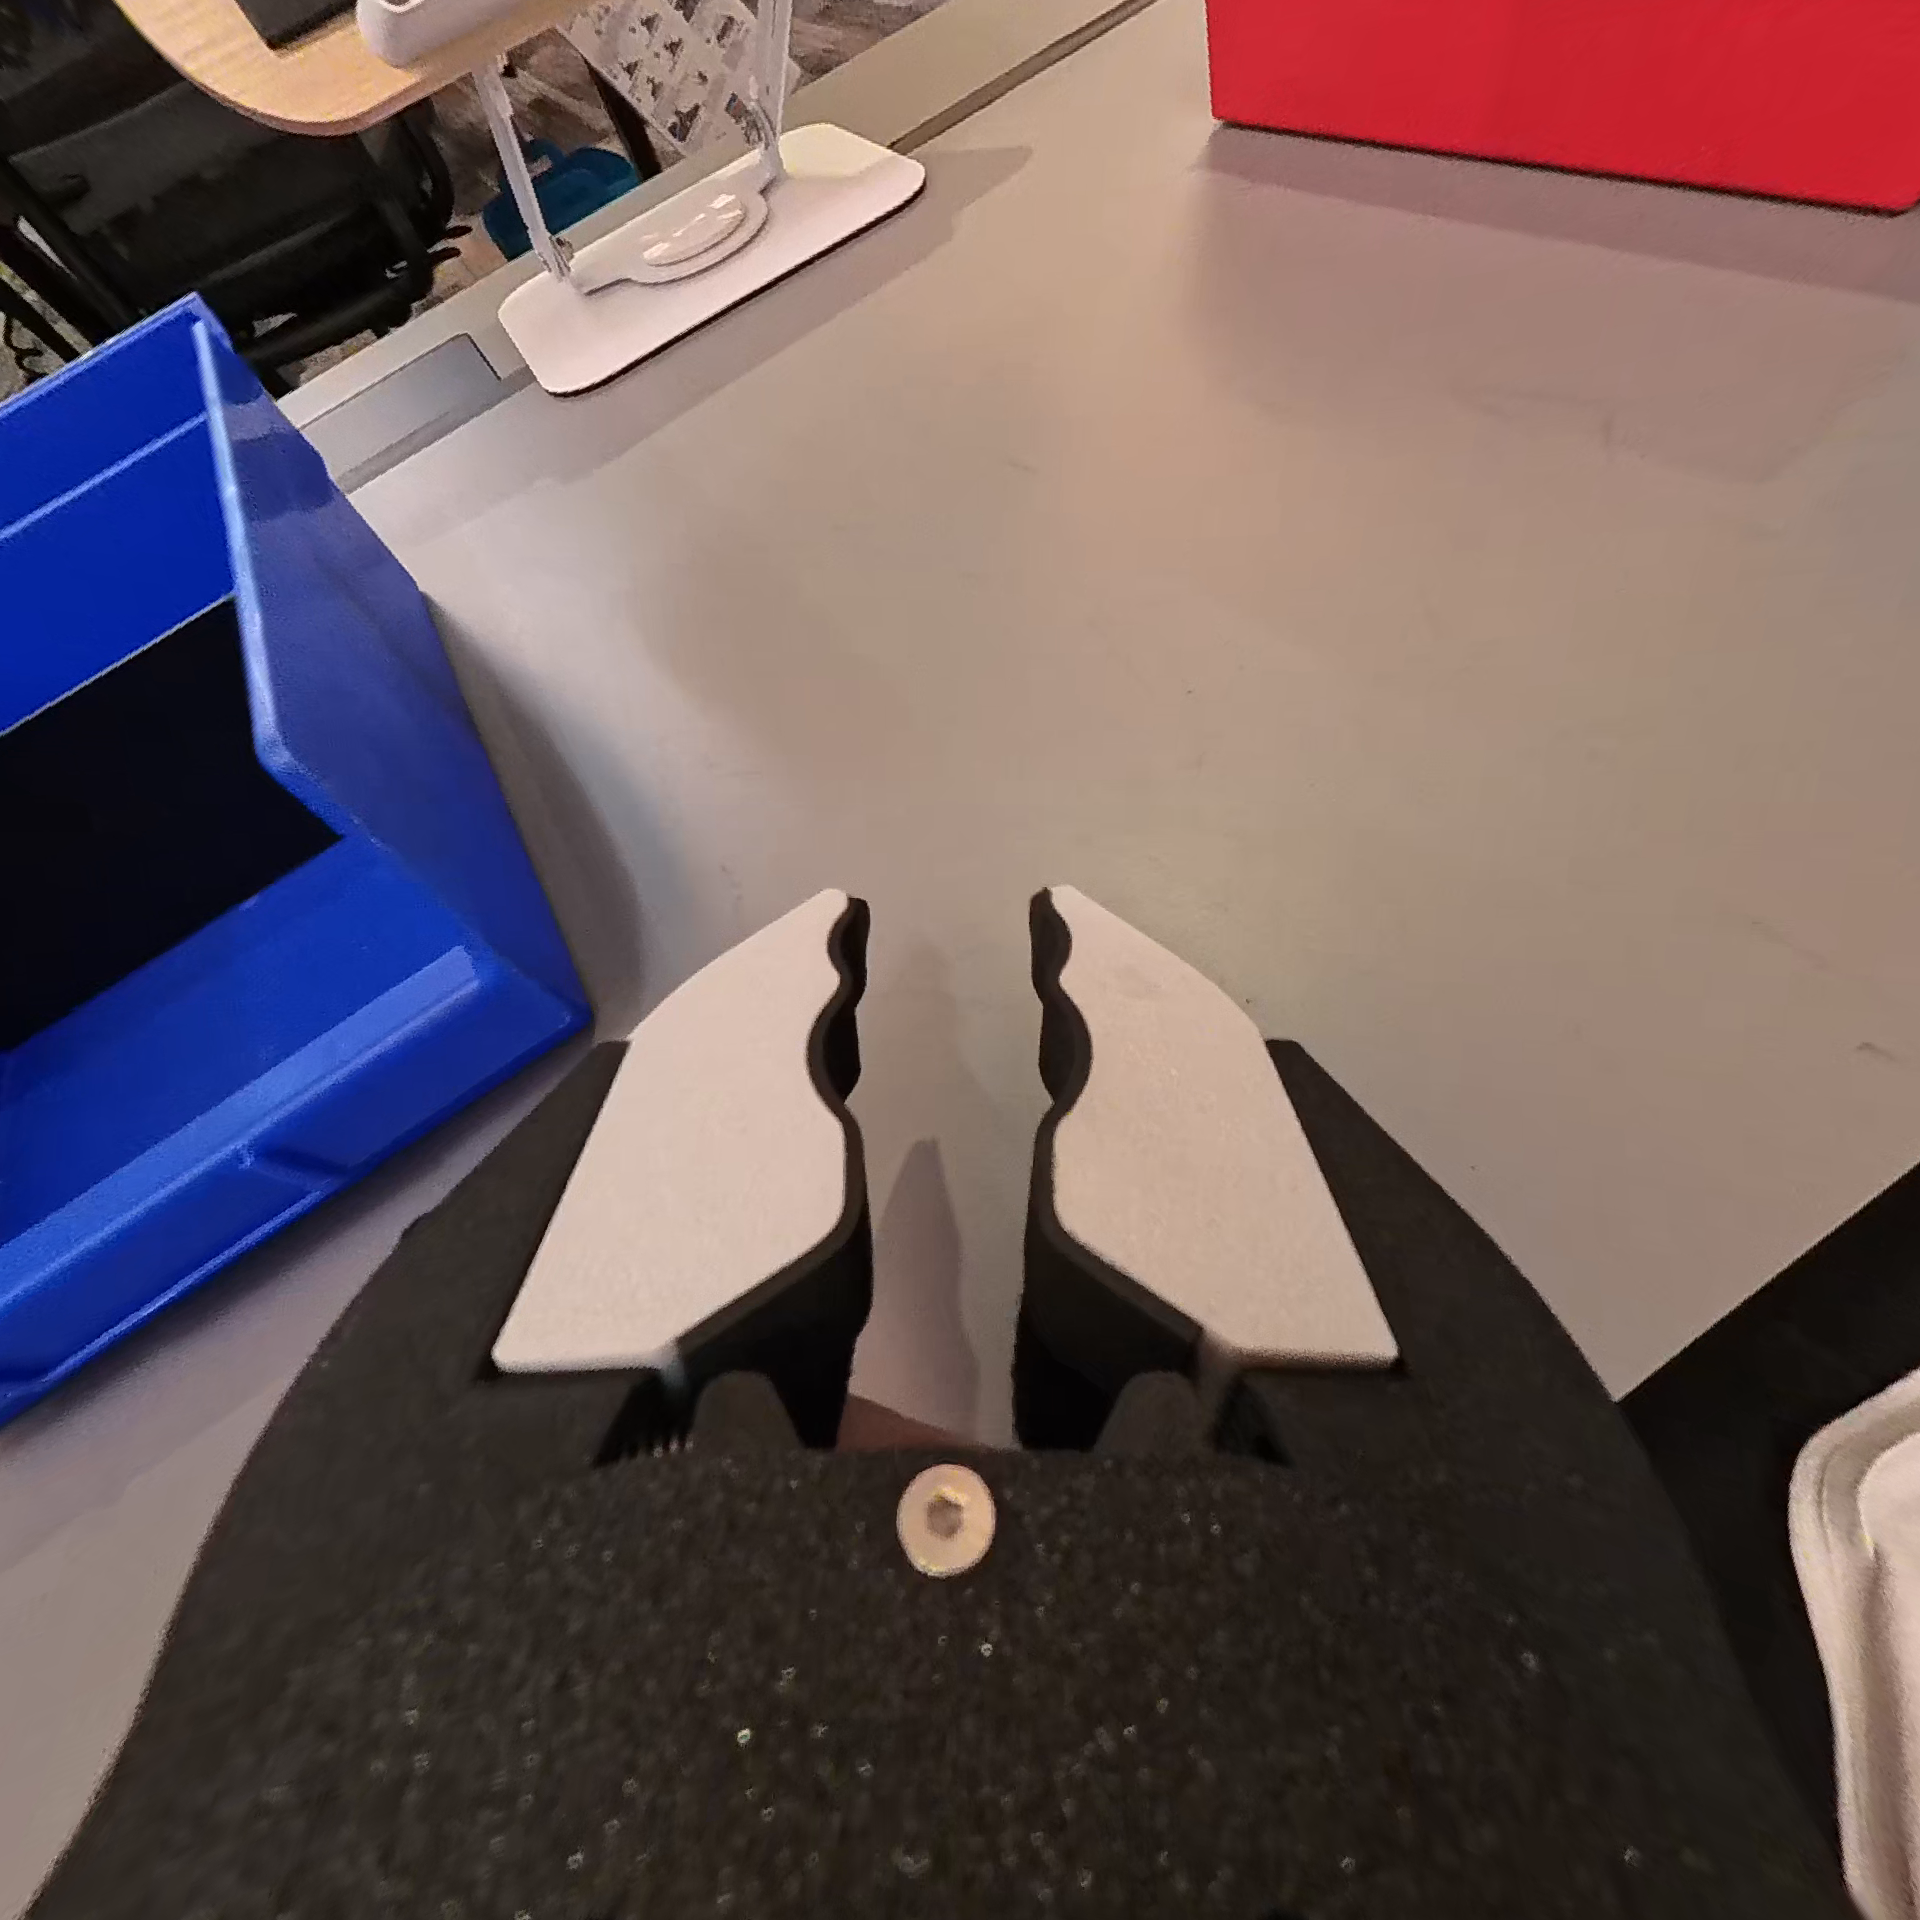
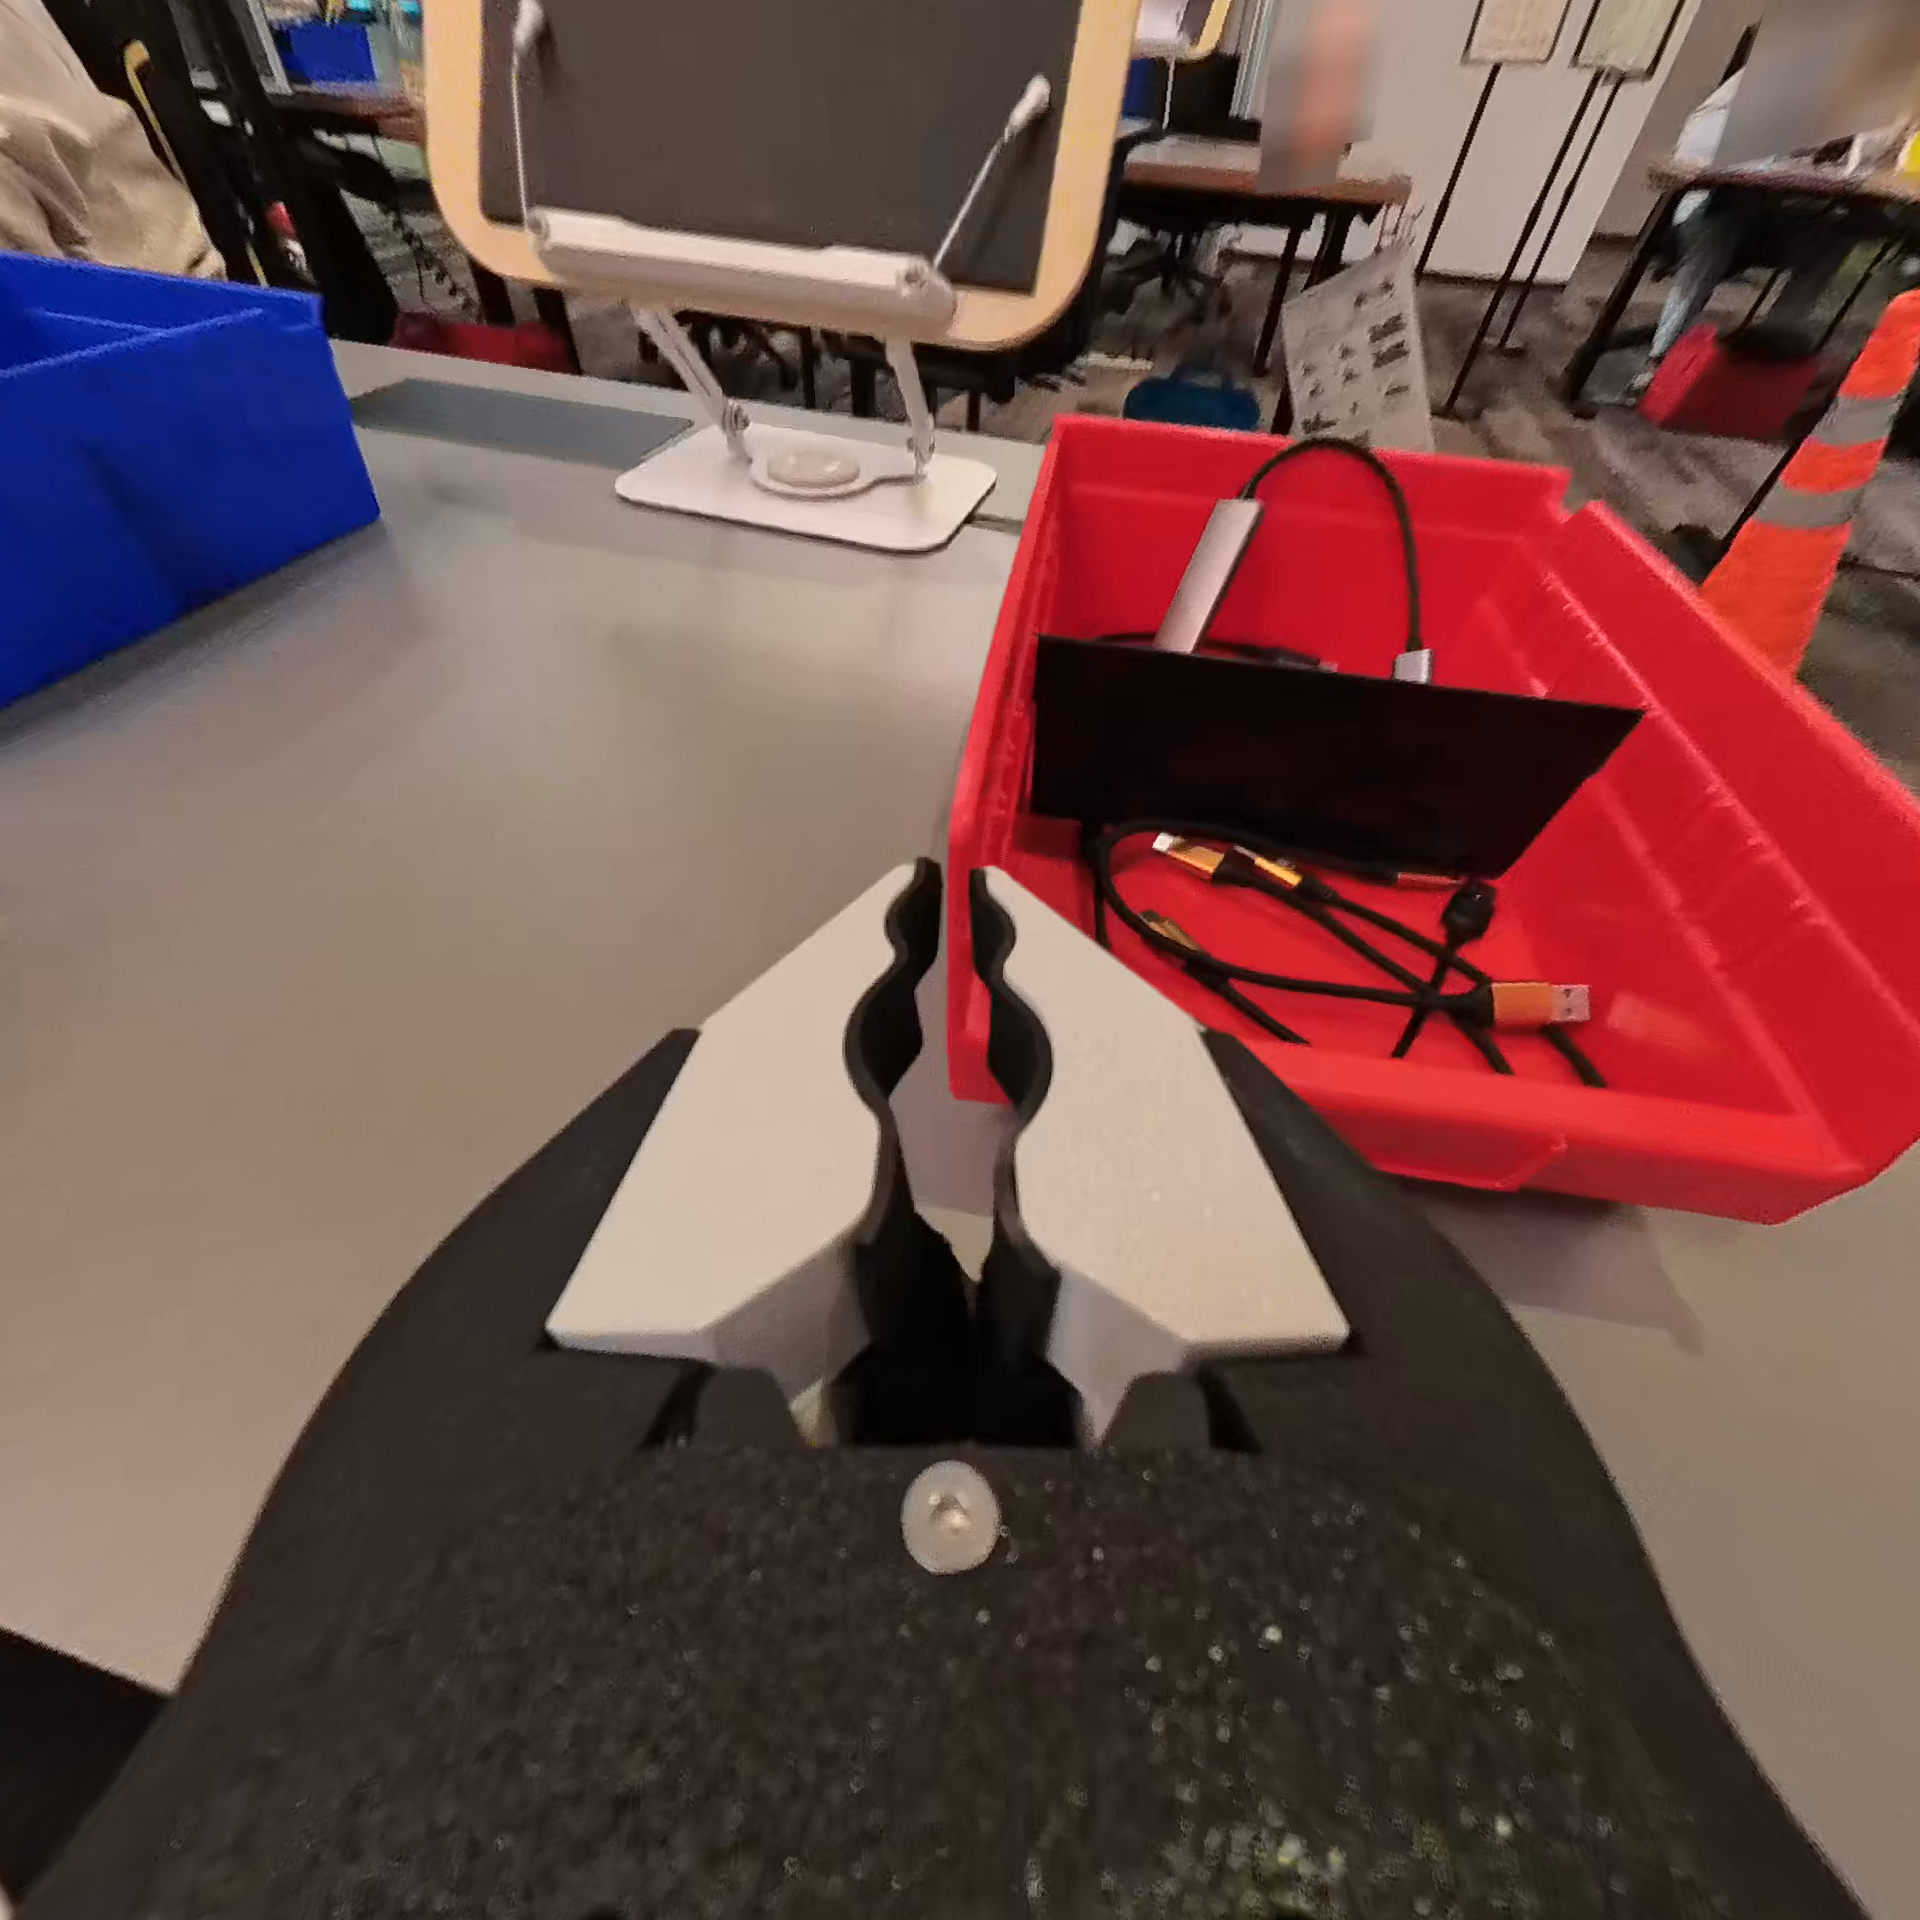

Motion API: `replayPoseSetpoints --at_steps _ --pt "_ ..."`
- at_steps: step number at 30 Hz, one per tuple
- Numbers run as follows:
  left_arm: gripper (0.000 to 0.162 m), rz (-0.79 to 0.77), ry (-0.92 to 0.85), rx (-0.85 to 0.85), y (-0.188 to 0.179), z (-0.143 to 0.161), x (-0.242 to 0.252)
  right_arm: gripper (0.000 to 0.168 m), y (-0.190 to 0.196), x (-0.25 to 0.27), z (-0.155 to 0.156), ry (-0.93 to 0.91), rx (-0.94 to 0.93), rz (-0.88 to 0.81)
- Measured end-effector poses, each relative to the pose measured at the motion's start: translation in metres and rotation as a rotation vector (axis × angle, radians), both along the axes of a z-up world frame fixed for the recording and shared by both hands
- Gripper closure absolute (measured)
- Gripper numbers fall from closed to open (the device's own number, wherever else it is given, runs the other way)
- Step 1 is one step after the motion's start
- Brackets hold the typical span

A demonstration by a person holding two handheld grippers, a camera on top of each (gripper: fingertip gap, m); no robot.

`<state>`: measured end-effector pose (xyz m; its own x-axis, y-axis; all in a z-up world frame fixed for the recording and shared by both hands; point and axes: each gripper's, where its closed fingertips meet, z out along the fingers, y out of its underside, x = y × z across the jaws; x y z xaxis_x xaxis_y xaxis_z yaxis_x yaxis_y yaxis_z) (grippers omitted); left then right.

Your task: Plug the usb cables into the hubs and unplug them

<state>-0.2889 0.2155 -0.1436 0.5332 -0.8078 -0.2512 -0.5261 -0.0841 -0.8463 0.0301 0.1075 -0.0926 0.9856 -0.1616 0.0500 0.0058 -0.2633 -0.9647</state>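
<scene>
My left gripper (image 1: 948,914) is open and empty over the grey table (image 1: 1195,623), just right of a blue bin (image 1: 343,935) with a dark inside. My right gripper (image 2: 954,883) is shut with only a narrow slit between its jaws and holds nothing. It hovers at the near left wall of a red bin (image 2: 1714,935). That bin holds a black divider panel (image 2: 1320,769), tangled black cables with orange plugs (image 2: 1351,935) in front of it, and a silver adapter with a black lead (image 2: 1205,582) behind it. The red bin's side shows in the left wrist view (image 1: 1558,94).
A white stand (image 2: 810,488) carrying a wood-framed dark board (image 2: 769,135) sits at the table's far edge; its base shows in the left wrist view (image 1: 717,260). The blue bin is at far left in the right wrist view (image 2: 156,468). An orange cone (image 2: 1818,488) stands beyond the red bin. The gap from one gripper's tips to the other's is roughly 35 cm.
</scene>
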Motion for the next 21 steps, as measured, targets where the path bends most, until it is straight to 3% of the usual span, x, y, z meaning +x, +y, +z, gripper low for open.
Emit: replayPoseSetpoints --at_steps 4,10,13,18,21 --pt "0.132 -0.017 0.032 0.021 -0.004 -0.003 0.002 0.163 0.002 0.004 -0.005 0.005 -0.025 -0.062" --pt "0.132 -0.035 0.050 0.031 -0.007 -0.005 0.006 0.146 0.017 0.011 -0.025 0.050 -0.095 -0.117" --pt "0.132 -0.039 0.056 0.036 -0.008 -0.006 0.007 0.163 0.032 0.010 -0.028 0.073 -0.100 -0.125" --pt "0.132 -0.041 0.059 0.030 -0.009 -0.007 0.013 0.161 0.055 -0.014 -0.029 0.009 -0.117 -0.091" --pt "0.132 -0.055 -0.012 -0.054 -0.019 -0.006 0.033 0.156 0.063 -0.038 -0.028 0.068 -0.107 -0.029"
